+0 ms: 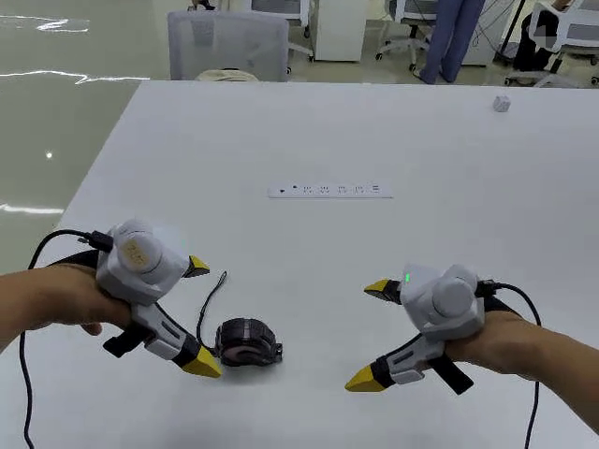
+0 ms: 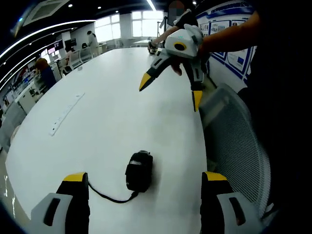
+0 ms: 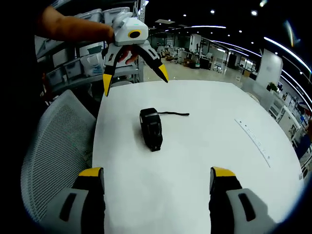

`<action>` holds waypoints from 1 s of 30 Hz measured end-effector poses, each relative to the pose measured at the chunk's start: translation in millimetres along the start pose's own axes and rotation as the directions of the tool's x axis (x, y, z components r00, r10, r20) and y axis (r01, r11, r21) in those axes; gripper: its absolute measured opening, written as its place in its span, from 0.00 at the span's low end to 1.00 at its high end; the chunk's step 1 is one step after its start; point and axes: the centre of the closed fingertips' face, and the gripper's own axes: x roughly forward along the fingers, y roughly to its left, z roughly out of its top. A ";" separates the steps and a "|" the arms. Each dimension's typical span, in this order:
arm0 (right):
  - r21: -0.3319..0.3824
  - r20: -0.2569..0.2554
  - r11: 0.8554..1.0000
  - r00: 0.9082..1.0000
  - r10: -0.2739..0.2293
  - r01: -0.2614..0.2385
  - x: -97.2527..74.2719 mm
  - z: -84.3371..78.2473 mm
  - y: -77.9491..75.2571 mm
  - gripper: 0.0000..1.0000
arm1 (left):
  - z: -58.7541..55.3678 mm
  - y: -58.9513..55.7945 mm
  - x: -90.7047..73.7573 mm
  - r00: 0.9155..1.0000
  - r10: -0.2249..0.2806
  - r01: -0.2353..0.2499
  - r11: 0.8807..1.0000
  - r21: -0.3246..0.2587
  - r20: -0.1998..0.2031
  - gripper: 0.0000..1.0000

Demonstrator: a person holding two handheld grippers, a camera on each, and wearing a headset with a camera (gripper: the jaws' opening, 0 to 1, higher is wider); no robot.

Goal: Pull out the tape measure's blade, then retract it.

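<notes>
A black tape measure (image 1: 248,342) lies on the white table (image 1: 374,140) near its front edge, blade wound in, with a thin black strap (image 1: 208,309) trailing from it. My left gripper (image 1: 201,316) stands open just left of it, the lower yellow fingertip close beside the case. In the left gripper view the tape measure (image 2: 139,169) sits between and just ahead of the open jaws. My right gripper (image 1: 367,334) hangs open some way to the right, nothing in it. From the right gripper view the tape measure (image 3: 151,127) lies ahead with the left gripper (image 3: 135,82) beyond it.
A white power strip (image 1: 329,191) lies flush in the table's middle. A small grey object (image 1: 502,104) rests far right at the back. A grey mesh chair (image 1: 227,44) stands behind the far edge. People and office chairs are farther back.
</notes>
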 end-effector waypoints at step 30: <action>-0.089 -0.064 0.981 0.984 0.167 -0.172 73.2 24.2 12.6 0.76 | -6.7 9.3 47.7 0.995 -0.035 0.037 0.999 0.013 -0.094 0.80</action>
